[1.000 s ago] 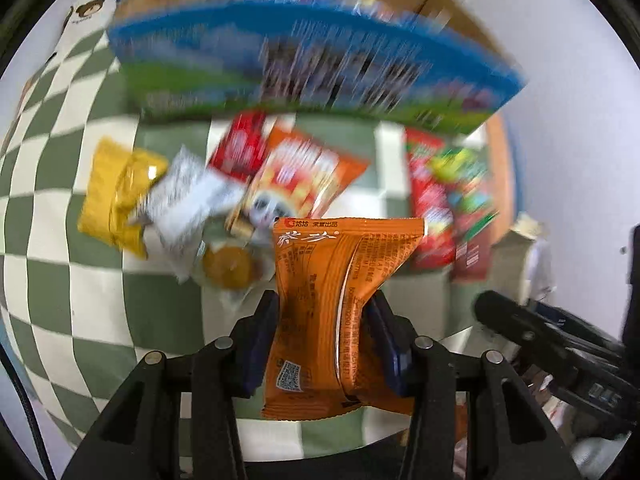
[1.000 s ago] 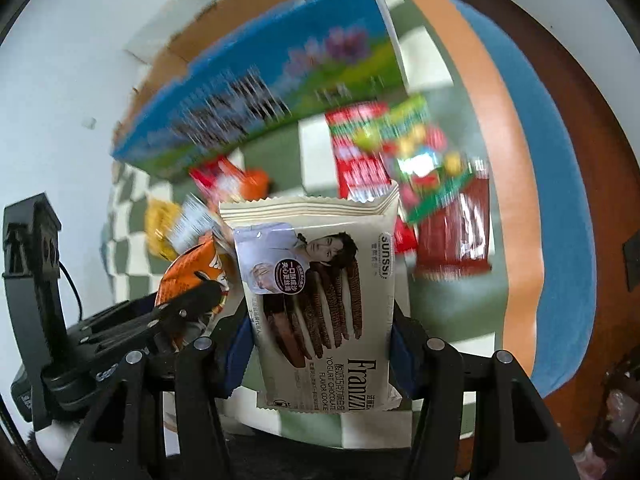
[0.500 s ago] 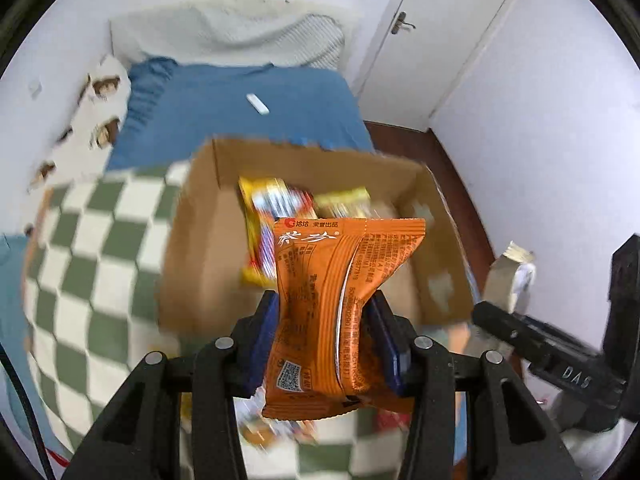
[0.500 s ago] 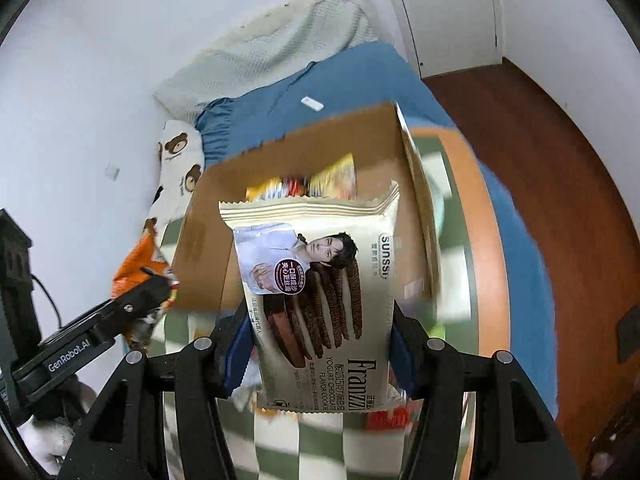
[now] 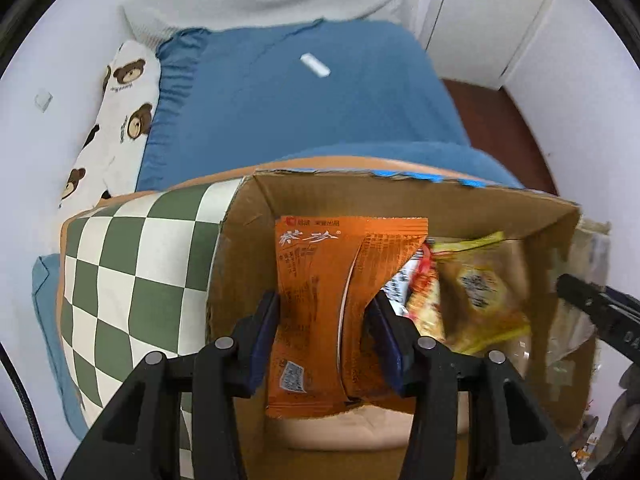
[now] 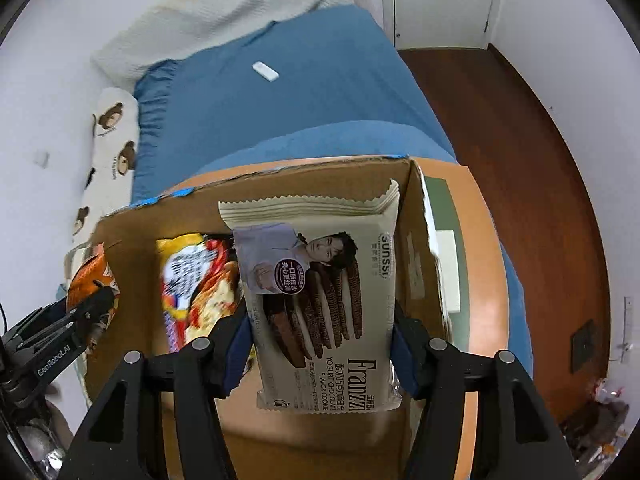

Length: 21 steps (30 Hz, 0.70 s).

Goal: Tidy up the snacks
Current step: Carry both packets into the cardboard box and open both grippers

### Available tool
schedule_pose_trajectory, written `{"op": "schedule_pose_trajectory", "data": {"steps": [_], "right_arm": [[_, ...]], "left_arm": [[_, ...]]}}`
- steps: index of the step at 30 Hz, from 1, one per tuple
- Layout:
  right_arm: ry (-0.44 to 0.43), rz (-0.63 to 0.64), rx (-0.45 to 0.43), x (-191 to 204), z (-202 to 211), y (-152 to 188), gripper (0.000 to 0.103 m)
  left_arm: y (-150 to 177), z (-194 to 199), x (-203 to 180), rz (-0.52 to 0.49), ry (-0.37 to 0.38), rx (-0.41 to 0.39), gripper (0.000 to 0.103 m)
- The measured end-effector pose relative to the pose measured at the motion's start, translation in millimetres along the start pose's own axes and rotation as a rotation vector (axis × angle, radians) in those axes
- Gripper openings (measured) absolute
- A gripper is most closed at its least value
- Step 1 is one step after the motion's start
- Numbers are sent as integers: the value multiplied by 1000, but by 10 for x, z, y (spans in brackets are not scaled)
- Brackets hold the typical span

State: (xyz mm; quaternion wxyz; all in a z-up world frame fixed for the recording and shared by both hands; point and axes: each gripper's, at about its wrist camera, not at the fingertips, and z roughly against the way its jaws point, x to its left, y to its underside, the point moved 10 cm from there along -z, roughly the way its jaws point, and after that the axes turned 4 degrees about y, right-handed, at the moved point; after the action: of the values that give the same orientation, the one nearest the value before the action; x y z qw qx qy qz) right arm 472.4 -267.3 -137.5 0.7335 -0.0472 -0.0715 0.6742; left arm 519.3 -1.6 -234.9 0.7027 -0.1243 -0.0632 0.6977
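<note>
1. My left gripper [image 5: 326, 332] was clenched on the flat orange foil snack packet [image 5: 340, 304]; its blue pads [image 5: 266, 332] pressed both long edges and pinched the packet in at the waist, though the jaws had just been easing a little wider with the packet still between them.
2. That packet stood upright between the fingers, its top seam well beyond the fingertips and its bottom edge hanging below the pads.
3. My right gripper [image 6: 320, 344] grasped the cream-coloured rectangular packet of chocolate cookies [image 6: 320, 296] by its two long sides; its jaws had likewise just been opening a touch with the packet still between them.
4. The cookie packet stood lengthwise too, its crimped end pointing away from me past the fingertips.
5. Both packets hung over the open brown cardboard box [image 5: 420, 200], the orange one near its left wall, the cookie one close to its right wall.
6. Inside the box lay a yellow crinkled snack bag [image 5: 476, 292], between the two held packets.
7. The box sat on a green-and-white chequered cloth [image 5: 132, 272].
8. Beyond it stretched a blue bedsheet [image 6: 280, 108].
</note>
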Motion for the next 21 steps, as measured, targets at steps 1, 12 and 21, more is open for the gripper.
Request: {"op": "schedule_pose_trajectory", "data": {"steps": [1,12,21], "right_arm": [[16,8,16,-10,-81,-27,71],[14,42,63,67,-172,44,95],[-20,44,86,164,-278,361,95]], "left_arm": [[-14,-67,18,4,-4,13,45],[-38,-206,47,5,2,22,97],[307,-156,45,32,26,47,97]]}}
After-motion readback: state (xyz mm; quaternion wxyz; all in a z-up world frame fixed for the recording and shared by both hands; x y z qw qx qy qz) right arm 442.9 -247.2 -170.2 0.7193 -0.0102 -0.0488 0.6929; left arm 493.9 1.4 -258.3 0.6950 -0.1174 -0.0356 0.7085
